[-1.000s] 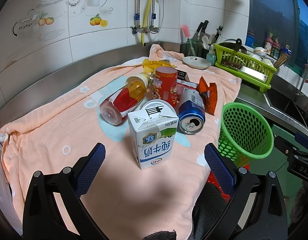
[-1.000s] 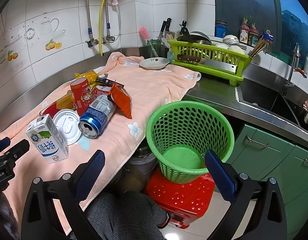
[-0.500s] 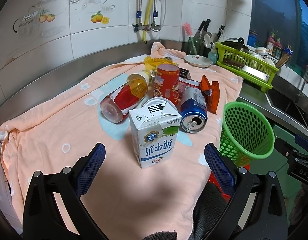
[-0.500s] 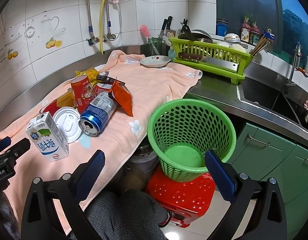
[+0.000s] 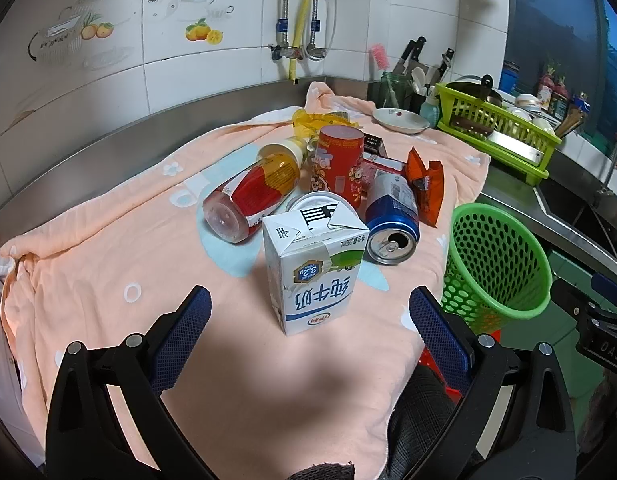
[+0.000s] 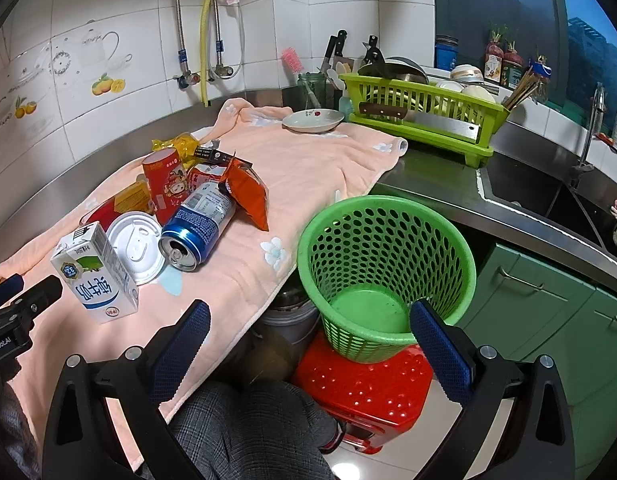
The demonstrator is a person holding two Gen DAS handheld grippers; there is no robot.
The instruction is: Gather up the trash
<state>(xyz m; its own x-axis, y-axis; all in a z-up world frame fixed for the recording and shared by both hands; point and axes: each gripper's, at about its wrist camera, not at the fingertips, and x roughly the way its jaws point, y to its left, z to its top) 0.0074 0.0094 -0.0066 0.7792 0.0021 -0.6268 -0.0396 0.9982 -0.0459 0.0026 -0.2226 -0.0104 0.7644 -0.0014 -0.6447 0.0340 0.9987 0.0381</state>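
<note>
A white milk carton (image 5: pixel 316 268) stands upright on the peach towel (image 5: pixel 108 248), just ahead of my open left gripper (image 5: pixel 310 316). Behind it lie a blue can (image 5: pixel 392 216), a red-labelled bottle (image 5: pixel 252 196), a white lid (image 5: pixel 312 202), a red tube (image 5: pixel 340 164), an orange snack bag (image 5: pixel 426 184) and yellow wrappers (image 5: pixel 312 120). The green basket (image 6: pixel 384 272) sits empty on a red stool (image 6: pixel 368 384) off the counter's edge. My right gripper (image 6: pixel 310 320) hangs open in front of the basket, holding nothing. The carton (image 6: pixel 94 276) and can (image 6: pixel 196 226) show at its left.
A small plate (image 6: pixel 313 120) and a green dish rack (image 6: pixel 424 116) with knives stand at the back right. Beyond them lies the steel sink (image 6: pixel 548 196) over green cabinets (image 6: pixel 548 312). A person's checked trouser leg (image 6: pixel 252 428) is below the counter edge.
The left gripper has edged closer to the milk carton, which now looms larger. The right gripper has shifted slightly; the basket sits a little nearer. Both remain open.
</note>
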